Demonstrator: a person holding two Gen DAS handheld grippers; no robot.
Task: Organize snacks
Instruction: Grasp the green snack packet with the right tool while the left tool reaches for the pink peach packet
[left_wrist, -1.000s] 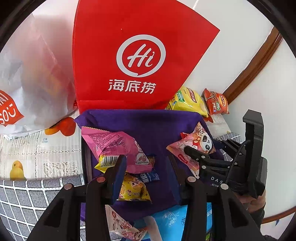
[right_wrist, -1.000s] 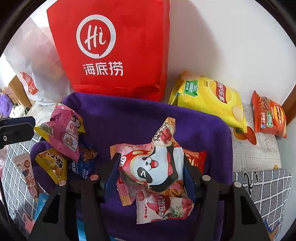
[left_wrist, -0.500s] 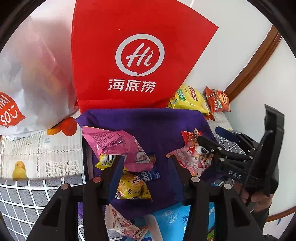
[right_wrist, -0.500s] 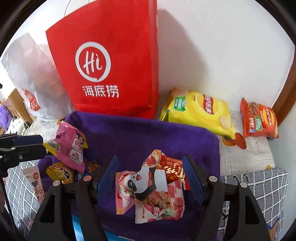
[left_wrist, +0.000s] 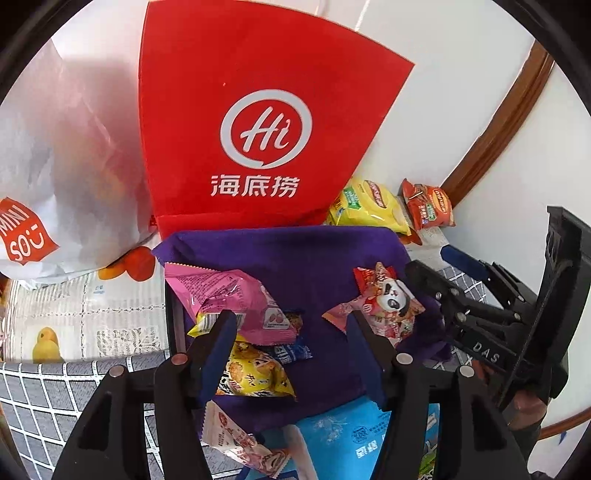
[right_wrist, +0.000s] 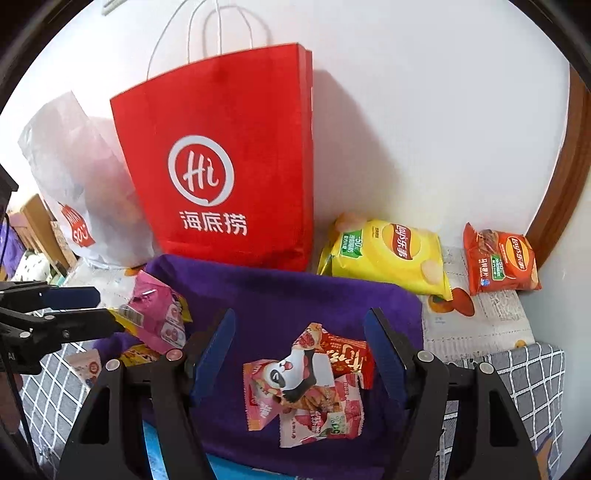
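The red paper bag (right_wrist: 229, 173) stands upright against the wall at the back edge of the counter (right_wrist: 524, 373), printed with a white ring around "Hi" and three Chinese characters beneath. To its left leans a white plastic bag (left_wrist: 55, 158) with a red "MINISO" patch. At the back right, a yellow chip bag (right_wrist: 388, 254) and a smaller orange chip bag (right_wrist: 500, 258) both carry the Lay's logo; the yellow one lies flat with its long side running along the wall.

A purple cloth (right_wrist: 288, 295) covers the middle of the counter. On its right half lies a small heap of snacks topped by the panda packet (right_wrist: 295, 369), its length tilted toward the back right, over a red packet (right_wrist: 347, 358) and a pink one reading "50%". On the left half rest a pink packet (left_wrist: 229, 295), pointing toward the cloth's back left corner, a yellow packet (left_wrist: 255, 373) and a dark blue one (left_wrist: 291, 350). A light blue pack (left_wrist: 354, 439) with Chinese print sits at the cloth's near edge.

The right tongs (right_wrist: 303, 350) slope downward above the panda heap, jaws apart and clear of it, nothing gripped. The left tongs (left_wrist: 291, 354) angle down over the yellow and blue packets, jaws opening, pads touching nothing that I can make out.
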